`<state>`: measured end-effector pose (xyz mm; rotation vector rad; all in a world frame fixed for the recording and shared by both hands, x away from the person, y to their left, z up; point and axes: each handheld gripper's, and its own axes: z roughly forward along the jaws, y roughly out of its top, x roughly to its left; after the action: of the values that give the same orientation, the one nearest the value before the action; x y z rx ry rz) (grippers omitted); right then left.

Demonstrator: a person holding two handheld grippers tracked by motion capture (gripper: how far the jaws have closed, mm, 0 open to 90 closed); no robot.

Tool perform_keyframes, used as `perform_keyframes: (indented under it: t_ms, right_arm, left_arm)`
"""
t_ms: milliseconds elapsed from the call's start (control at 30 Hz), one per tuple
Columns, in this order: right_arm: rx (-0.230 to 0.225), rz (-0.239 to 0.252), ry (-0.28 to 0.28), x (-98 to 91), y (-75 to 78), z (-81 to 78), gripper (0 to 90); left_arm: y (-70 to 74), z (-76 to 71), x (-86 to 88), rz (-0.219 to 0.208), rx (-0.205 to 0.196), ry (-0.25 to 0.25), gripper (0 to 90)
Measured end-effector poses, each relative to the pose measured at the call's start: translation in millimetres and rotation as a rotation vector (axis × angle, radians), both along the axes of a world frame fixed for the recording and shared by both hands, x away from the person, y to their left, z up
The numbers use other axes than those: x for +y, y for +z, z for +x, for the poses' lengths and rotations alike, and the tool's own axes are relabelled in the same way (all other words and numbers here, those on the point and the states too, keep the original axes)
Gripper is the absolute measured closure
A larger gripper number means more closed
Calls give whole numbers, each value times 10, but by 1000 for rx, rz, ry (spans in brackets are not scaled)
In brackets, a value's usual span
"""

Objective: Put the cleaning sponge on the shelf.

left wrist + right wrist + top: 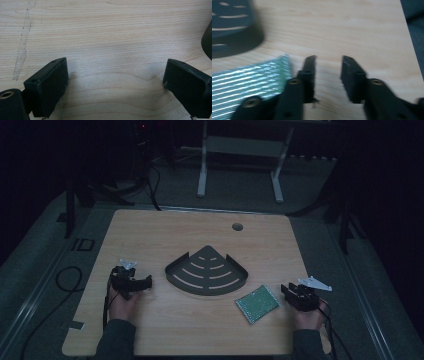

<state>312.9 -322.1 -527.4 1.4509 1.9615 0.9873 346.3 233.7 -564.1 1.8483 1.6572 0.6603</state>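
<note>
So far nothing looks handled: judging by how things lie, the work is at its very start, with the green scrubbing pad [257, 303] lying flat on the table [150, 330] and the dark corner shelf [207, 271] sitting empty beyond it. Nearest the person, both hands rest low at the front of the tabletop. The right gripper [288, 294] sits just beside the pad's right edge, jaws parted by a moderate gap with bare wood between them; in the right gripper view the pad [249, 80] lies just left of the left jaw, not between the two, so nothing is pinched. The left gripper [146, 282] is spread wide over bare wood, pointing toward the shelf's curved front, near it but apart; the left gripper view catches a sliver of the shelf [207, 42] at its right edge. Both forearms come in straight, wrists level, well apart from each other. Farther off, a small round hole [237, 226] marks the table's back edge. Grasping the pad, and perhaps placing it in the shelf, appears left to do
</note>
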Motion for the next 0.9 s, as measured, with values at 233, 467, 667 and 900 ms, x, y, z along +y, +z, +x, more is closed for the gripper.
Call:
perform_keyframes:
  t_ms: [233, 467, 667, 900]
  right_arm:
    - [-36, -107, 171, 248, 126, -121, 897]
    - [1, -171, 280, 466, 40, -109, 898]
    - [24, -183, 303, 538, 25, 25, 898]
    - [57, -202, 317, 559, -12, 169, 899]
  left_arm:
    - [0, 0, 0, 0, 0, 0, 65]
    - [1, -1, 0, 2, 2, -1, 65]
    - [2, -1, 0, 2, 2, -1, 65]
    - [2, -1, 0, 2, 2, -1, 65]
